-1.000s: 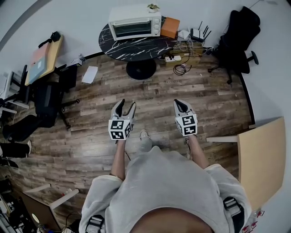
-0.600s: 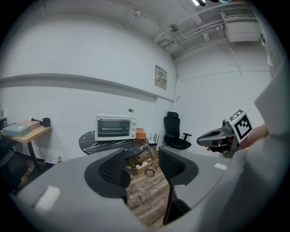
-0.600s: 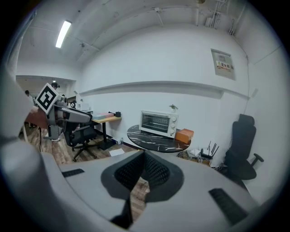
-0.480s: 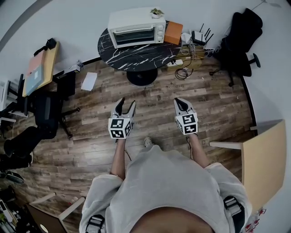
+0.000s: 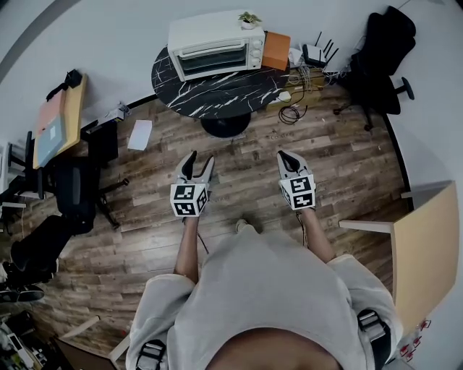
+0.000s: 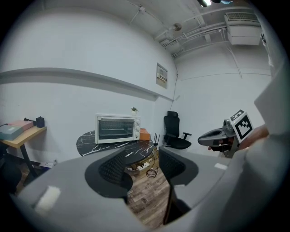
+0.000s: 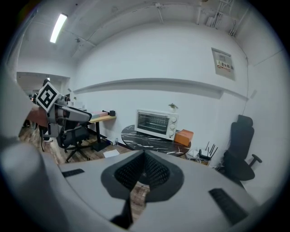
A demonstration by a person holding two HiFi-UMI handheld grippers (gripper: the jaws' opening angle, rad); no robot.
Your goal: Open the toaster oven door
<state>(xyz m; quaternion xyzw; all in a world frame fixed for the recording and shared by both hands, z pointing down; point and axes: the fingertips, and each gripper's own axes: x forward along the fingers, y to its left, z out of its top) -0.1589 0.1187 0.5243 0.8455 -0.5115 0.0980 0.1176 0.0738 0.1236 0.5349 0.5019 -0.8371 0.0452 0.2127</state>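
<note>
The white toaster oven (image 5: 215, 43) sits at the top centre of the head view, on the far side of a round black marble desk (image 5: 217, 94). Its glass door (image 5: 212, 59) is shut and faces the person. A small plant (image 5: 248, 18) rides on its roof, and an orange box (image 5: 275, 45) stands just beside it to the right.

Both tools are well short of it, held out at mid-frame over the wooden floor (image 5: 340, 155), side by side and aimed up the frame toward the oven. That reads as a carry posture, with nothing yet within reach.

The left tongs (image 5: 200, 160) stand with jaws parted, and bare floor shows through the gap in the left gripper view. They have nothing in them and look set to take an edge. The right tongs (image 5: 284, 156) have their jaws brought together at the tips, also gripping nothing.

Both gripper views have the oven framed just above the jaws, so the aim is true. By the look of it, the opening hasn't begun. The gap to the desk comes first, and then one tool has to find the door's top edge and draw it down and out.
</note>
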